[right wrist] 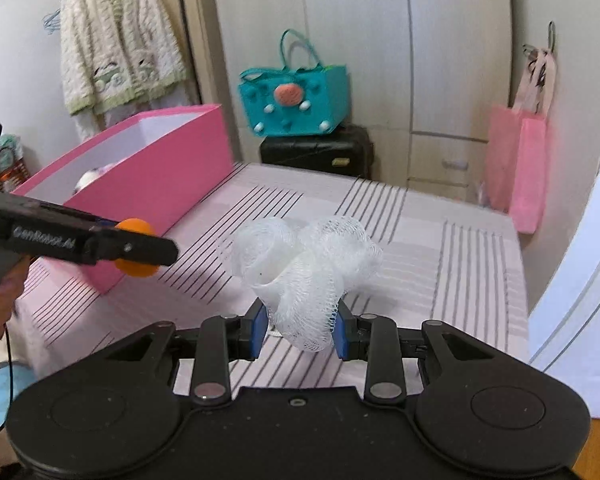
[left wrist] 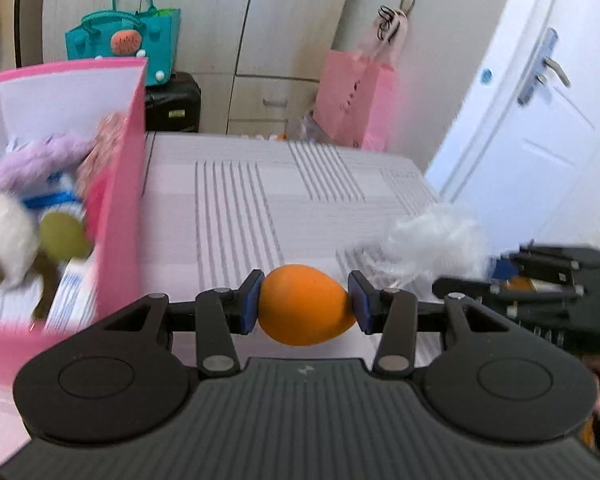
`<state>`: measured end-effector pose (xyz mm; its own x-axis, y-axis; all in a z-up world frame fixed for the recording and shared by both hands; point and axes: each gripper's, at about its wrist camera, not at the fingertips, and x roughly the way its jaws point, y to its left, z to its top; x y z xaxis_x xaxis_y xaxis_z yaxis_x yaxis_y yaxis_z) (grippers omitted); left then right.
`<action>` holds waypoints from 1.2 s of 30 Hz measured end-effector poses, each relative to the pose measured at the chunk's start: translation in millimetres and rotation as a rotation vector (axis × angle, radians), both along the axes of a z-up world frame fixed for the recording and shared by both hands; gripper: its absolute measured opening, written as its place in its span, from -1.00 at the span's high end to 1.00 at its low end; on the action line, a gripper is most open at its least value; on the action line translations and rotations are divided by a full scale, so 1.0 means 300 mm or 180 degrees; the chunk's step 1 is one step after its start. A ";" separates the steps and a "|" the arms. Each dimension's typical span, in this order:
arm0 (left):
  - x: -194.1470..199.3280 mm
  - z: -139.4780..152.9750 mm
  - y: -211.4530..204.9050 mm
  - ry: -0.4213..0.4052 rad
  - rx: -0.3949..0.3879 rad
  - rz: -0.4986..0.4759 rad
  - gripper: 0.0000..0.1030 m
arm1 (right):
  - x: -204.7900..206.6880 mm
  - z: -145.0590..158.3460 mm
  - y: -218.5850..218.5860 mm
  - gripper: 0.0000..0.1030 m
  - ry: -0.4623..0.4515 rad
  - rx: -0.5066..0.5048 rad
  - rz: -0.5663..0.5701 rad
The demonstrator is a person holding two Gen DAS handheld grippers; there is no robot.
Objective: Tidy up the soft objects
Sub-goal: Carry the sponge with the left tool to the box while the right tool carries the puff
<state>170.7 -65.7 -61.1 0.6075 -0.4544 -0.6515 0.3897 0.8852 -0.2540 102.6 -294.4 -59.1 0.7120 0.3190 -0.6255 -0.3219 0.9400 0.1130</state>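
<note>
- A pink box point(right wrist: 140, 172) stands open on the striped bedspread point(right wrist: 420, 248), on its left part; in the left wrist view its tall side wall point(left wrist: 120, 200) rises just left of the left gripper.
- Inside the box lie soft toys: a purple plush point(left wrist: 40, 160), a white fluffy one point(left wrist: 4, 232), and a green ball point(left wrist: 64, 236), all blurred.
- Behind the bed a teal bag point(right wrist: 296, 100) sits on a black case point(right wrist: 320, 152), in front of pale cupboards point(right wrist: 360, 40).
- A pink paper bag point(right wrist: 520, 168) hangs at the right by the cupboard; a knitted cardigan point(right wrist: 116, 48) hangs at the left.
- A white door point(left wrist: 540, 100) with a metal handle stands to the right of the bed.
- The left gripper point(left wrist: 304, 304) is closed on an orange ball point(left wrist: 304, 304); the ball sits squarely between the blue pads point(left wrist: 250, 302), touching both, held above the bedspread just beside the near corner of the box.
- From the right wrist view the same orange ball point(right wrist: 136, 252) shows partly behind the black finger of the left gripper point(right wrist: 136, 250), in front of the box wall.
- The right gripper point(right wrist: 300, 330) is pinched on a white mesh sponge point(right wrist: 304, 272); its lower folds are squeezed between the pads point(right wrist: 260, 330), while the bulk billows up and forward beyond the fingertips, above the bedspread.
- In the left wrist view the sponge point(left wrist: 432, 240) appears to the right, with the right gripper's dark body behind it.
</note>
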 end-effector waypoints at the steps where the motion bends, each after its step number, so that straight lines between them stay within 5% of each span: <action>1: -0.021 -0.003 0.027 0.0032 -0.0007 -0.0035 0.14 | -0.013 0.001 0.006 0.27 0.0049 0.0017 0.0046; 9: -0.149 0.024 0.192 0.0419 -0.0078 -0.0233 0.14 | -0.135 0.042 0.094 0.27 0.0136 0.0018 0.0354; 20: -0.238 0.126 0.324 0.0518 -0.0179 -0.0331 0.14 | -0.166 0.168 0.266 0.28 0.0167 0.0200 0.0994; 29: -0.229 0.261 0.442 0.0117 -0.0154 -0.0214 0.13 | -0.114 0.300 0.382 0.28 -0.0209 0.0239 0.1187; 36: -0.115 0.337 0.528 -0.0248 -0.0414 -0.0007 0.13 | 0.000 0.415 0.444 0.29 -0.0629 0.0286 0.1040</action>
